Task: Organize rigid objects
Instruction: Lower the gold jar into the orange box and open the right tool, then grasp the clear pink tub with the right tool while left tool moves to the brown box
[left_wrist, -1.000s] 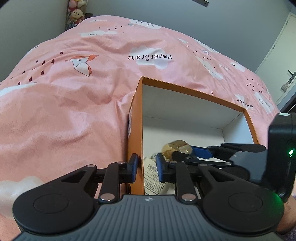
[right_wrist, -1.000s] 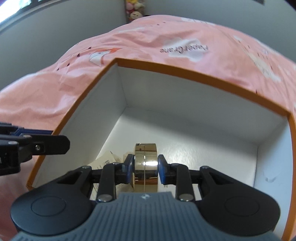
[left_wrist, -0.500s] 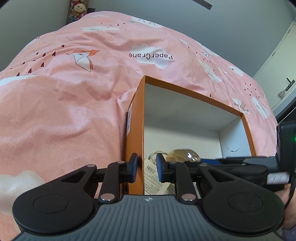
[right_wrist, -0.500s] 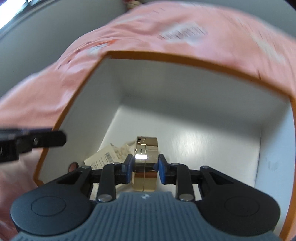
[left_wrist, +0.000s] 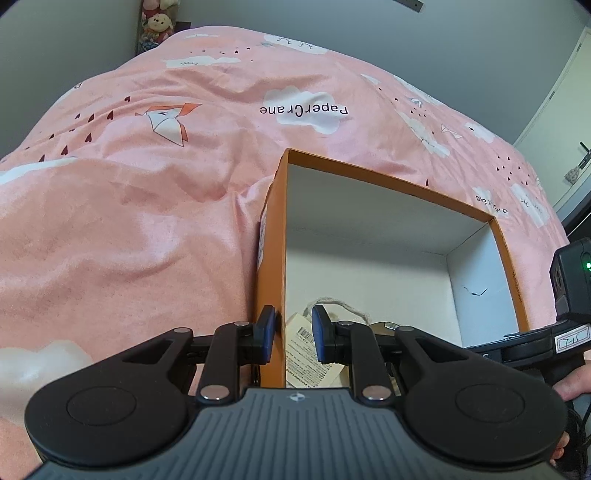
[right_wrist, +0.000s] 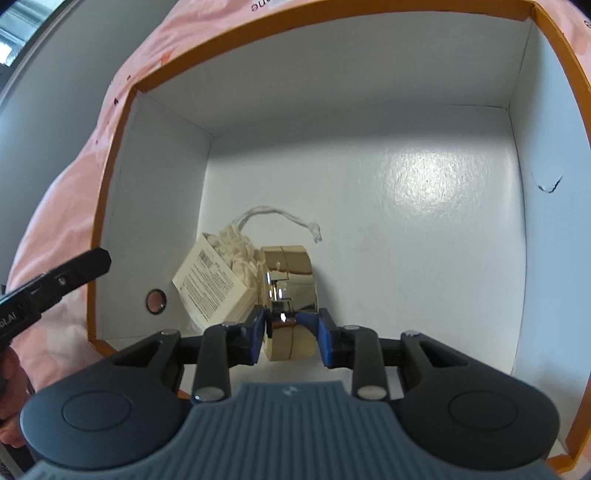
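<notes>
Gold ring-shaped object (right_wrist: 290, 295): standing on edge on the white floor of the orange box (right_wrist: 110, 177), near the left wall, its shiny band facing up. Right tool (right_wrist: 291, 336): reaching down into the box with its blue pads spread to either side of the gold piece, the left pad touching or nearly touching it and a visible gap showing on the right, so the pads are sitting apart rather than clamped. Paper tag (right_wrist: 212, 286) with barcode and a bundle of white string (right_wrist: 240, 240): lying just beside the gold object on its left, touching it. Left tool (left_wrist: 290, 334): straddling the left wall of the box, one pad outside and one inside, the two a little apart with the wall between; whether they are pressing the wall cannot be told. Box: resting on a bed covered by a pink quilt (left_wrist: 129, 221) printed with clouds and paper cranes. Plush toys (left_wrist: 157, 22): sitting in the far corner by the grey wall.
</notes>
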